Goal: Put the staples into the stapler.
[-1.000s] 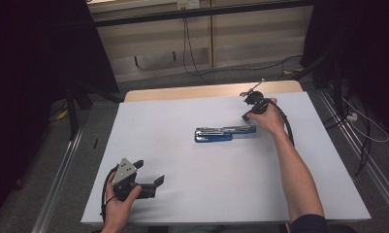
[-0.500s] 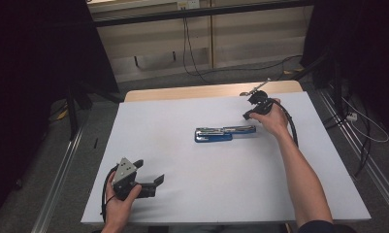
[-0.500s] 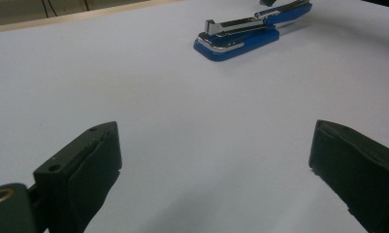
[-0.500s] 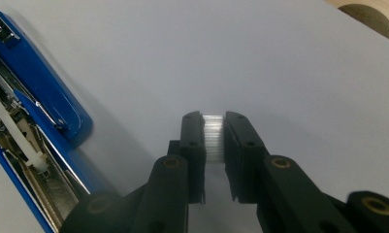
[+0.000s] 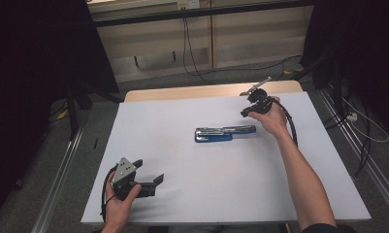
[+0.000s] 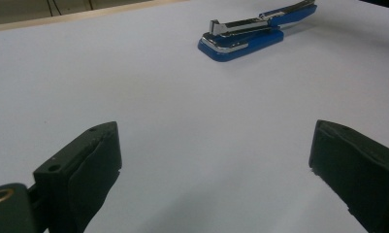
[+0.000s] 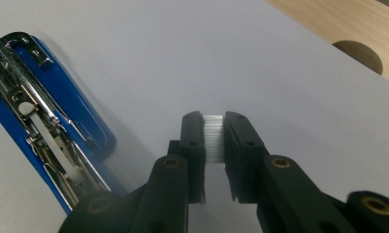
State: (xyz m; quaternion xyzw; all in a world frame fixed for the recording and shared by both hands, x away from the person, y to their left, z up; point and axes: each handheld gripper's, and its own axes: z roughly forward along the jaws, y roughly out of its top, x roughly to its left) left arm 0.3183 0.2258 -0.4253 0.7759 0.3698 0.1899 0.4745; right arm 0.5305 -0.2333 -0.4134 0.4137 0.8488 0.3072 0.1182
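Blue and chrome, the stapler (image 5: 224,133) lies swung open near the middle of the white desk (image 5: 192,194); its long axis runs from 9 to 3 o'clock in the high view, tipped slightly up at the 3 o'clock end; the thick blue base sits at the 9 o'clock end and the slimmer arm stretches on toward 3 o'clock, the two halves laid out nearly in one line. In the left tool view the stapler (image 6: 252,33) shows far off at 1 o'clock, chrome rail uppermost. In the right tool view the stapler (image 7: 46,126) lies just beside the jaws at 9 o'clock, its spring and staple channel bared.

Right tool (image 5: 245,112) hangs just past the stapler's 3 o'clock end, near but apart from it; its jaws are clenched on a strip of staples (image 7: 214,137), seen as a pale ribbed bar between the pads of the right tool (image 7: 214,145).

Left tool (image 5: 158,180) rests at 7 o'clock on the desk, well apart from the stapler; its jaws stand wide and released, nothing between them, as the left tool (image 6: 216,160) view shows.
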